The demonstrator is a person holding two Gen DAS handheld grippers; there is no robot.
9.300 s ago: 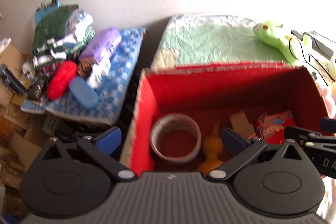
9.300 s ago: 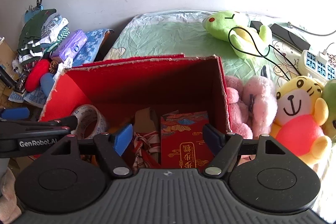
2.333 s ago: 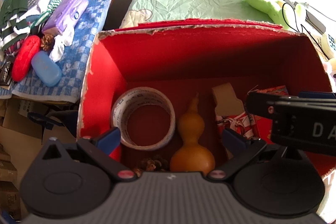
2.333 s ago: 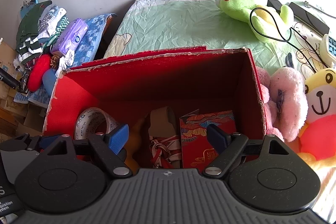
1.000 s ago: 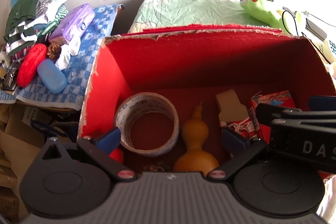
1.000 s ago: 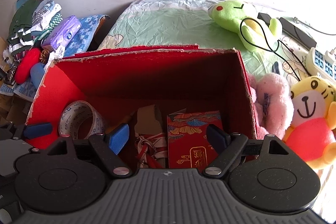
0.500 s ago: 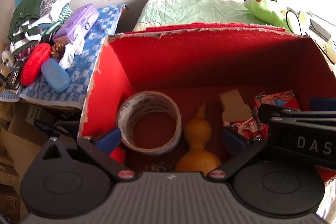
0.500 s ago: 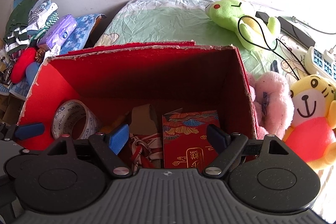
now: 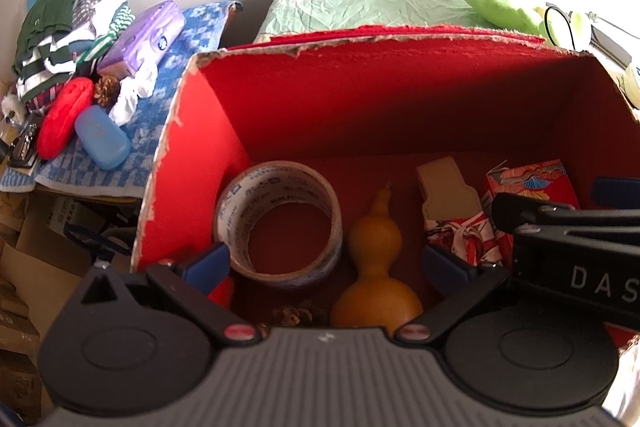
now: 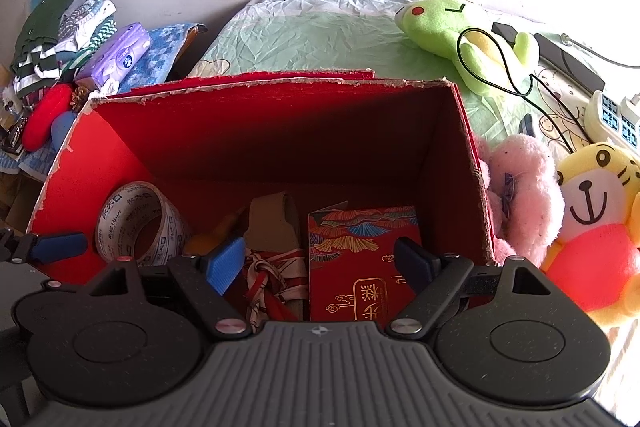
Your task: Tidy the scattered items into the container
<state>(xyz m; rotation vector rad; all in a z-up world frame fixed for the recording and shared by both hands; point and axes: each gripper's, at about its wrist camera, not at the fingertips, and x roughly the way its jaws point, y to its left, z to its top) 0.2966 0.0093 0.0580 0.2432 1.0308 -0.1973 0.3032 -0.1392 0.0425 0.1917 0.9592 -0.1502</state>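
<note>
Box [image 9: 188, 131] on bed [image 10: 320, 35], tape roll [image 9: 278, 223] inside at left, gourd [image 9: 376, 267] at centre, packet [image 10: 360, 267] at right, plush toys [image 10: 592, 227] right of box.

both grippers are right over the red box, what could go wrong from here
1. The left gripper and right gripper hang open and close together above the red cardboard box, so they could collide.
2. The amber gourd lies against the roll of clear printed tape; reaching in may knock it.
3. The box's torn rim could snag a finger.
</note>
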